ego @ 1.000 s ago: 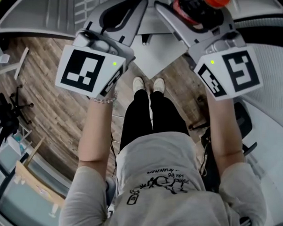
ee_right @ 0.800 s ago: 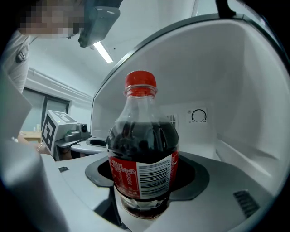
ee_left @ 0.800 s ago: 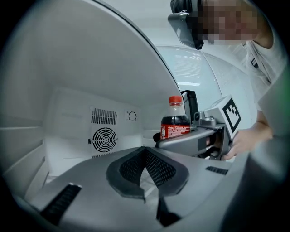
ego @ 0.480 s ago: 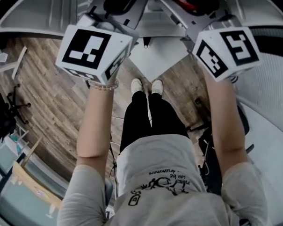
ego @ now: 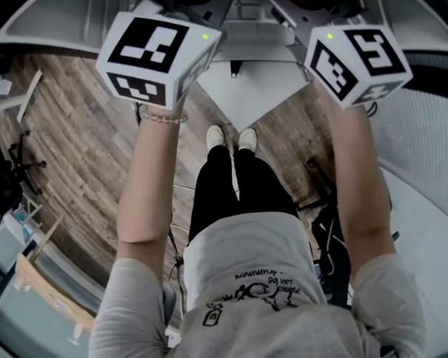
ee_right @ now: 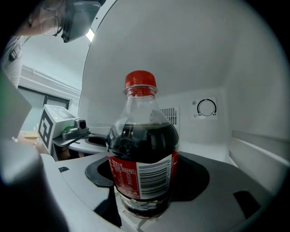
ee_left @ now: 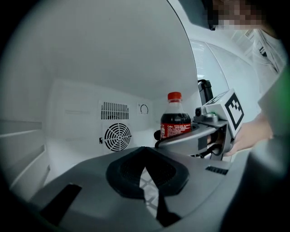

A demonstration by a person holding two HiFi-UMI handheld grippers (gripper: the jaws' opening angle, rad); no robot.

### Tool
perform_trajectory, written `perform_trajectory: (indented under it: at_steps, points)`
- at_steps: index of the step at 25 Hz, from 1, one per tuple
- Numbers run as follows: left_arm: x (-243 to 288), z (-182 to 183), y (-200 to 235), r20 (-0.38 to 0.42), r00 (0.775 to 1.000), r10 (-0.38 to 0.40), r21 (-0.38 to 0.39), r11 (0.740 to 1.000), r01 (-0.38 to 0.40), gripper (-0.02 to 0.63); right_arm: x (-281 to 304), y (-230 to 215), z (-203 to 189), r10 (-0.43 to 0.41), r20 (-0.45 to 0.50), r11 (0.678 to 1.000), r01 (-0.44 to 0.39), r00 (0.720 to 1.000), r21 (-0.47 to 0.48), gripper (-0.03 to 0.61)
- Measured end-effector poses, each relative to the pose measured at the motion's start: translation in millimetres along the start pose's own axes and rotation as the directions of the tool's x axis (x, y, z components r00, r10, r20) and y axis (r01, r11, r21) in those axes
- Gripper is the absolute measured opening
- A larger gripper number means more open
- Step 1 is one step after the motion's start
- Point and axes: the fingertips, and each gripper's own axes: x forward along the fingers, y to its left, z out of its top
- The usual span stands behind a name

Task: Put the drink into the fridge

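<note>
Right gripper (ee_right: 144, 201) clamps the cola bottle (ee_right: 144, 149) at frame centre, inside the white fridge (ee_right: 253, 90); what its base rests on is unclear. Left gripper (ee_left: 152, 190), lower centre, is closed on nothing. The head view's top edge cuts off both jaws.

We are holding left marker cube (ego: 159, 55) and right marker cube (ego: 356, 54) aloft, standing in white shoes (ego: 217, 135) on wooden floor (ego: 75, 159).

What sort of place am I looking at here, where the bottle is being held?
Probably the inside of a white fridge: a round fan grille and a control dial sit on its back wall, behind the cola bottle. The room outside has a wooden floor.
</note>
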Motion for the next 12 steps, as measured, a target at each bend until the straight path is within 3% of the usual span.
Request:
perform_trajectory:
  at_steps: [12]
  points:
    - [9,-23,8,-0.101,0.995,0.004,0.033,0.999,0.000,0.002,13,-5,-23,0.018,-0.051,1.000,-0.018,0.999,0.014,0.324]
